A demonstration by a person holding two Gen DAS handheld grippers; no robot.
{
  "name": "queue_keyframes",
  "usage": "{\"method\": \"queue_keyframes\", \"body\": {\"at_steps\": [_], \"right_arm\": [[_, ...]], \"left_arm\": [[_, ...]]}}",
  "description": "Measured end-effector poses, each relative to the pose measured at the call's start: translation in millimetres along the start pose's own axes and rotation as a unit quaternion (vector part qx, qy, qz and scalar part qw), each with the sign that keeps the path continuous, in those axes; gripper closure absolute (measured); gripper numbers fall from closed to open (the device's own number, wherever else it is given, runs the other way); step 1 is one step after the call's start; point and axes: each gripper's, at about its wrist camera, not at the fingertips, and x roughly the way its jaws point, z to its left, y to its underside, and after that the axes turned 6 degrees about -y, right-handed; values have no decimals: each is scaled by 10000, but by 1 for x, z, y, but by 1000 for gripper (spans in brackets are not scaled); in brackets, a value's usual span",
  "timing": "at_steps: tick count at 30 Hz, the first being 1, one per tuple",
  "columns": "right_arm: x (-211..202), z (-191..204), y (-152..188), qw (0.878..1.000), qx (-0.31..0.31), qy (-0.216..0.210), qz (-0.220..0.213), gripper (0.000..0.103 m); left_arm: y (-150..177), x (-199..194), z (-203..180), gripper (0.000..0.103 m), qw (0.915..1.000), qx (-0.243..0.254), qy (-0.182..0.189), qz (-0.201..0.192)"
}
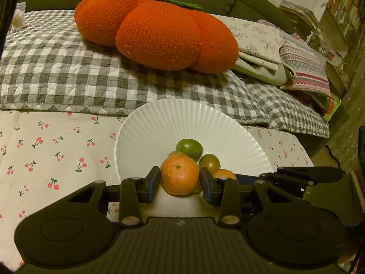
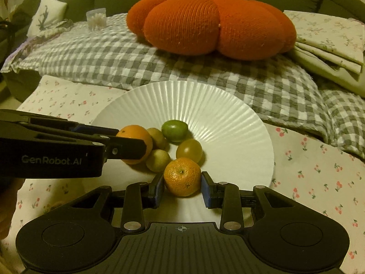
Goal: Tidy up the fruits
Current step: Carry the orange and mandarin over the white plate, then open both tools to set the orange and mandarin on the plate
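Right wrist view, left gripper (image 2: 136, 147) jaws pinching an orange (image 2: 134, 134) half hidden, right gripper (image 2: 182, 182) jaws pinching a mandarin (image 2: 182, 175)

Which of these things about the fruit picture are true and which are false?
1. Each gripper holds a round orange mandarin: left, right. True.
2. The ribbed white plate is square. False: it is round.
3. The oval green fruit lies on the plate. True.
4. The big knitted orange pumpkin cushion sits on the plate. False: it rests on the grey checked blanket behind.
5. The cherry-print cloth is blue. False: it is pale with red cherries.
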Motion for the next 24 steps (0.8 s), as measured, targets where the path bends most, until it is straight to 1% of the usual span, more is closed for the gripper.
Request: {"method": "queue_keyframes", "body": {"at_steps": [5, 8, 10, 11, 12, 18, 21, 24], "right_arm": [[7, 3, 0, 9999, -3, -1, -124, 69], [5, 2, 3, 9998, 60, 21, -195, 68], [2, 1, 5, 9997, 75, -6, -254, 59], [-1, 1, 6, 9995, 113, 24, -296, 53], [-5, 1, 7, 9992, 177, 46, -352, 52], [-30, -4, 7, 9965, 631, -44, -546, 52], [-40, -4, 9, 9944, 870, -36, -594, 52], [-51, -3, 12, 9908, 1198, -131, -608, 52]], "left_arm": [[1, -3, 4, 66, 10000, -72, 61, 9], [2, -8, 4, 65, 9999, -16, 92, -46], [1, -15, 4, 63, 9999, -71, 121, -88], [1, -18, 5, 62, 9998, -124, 133, -95], [1, -22, 5, 62, 9997, -160, 144, -103], [4, -52, 11, 61, 9991, -371, 99, -183], [9, -67, 11, 55, 9991, -363, -11, -221], [14, -80, 8, 54, 9992, -295, -142, -242]]}}
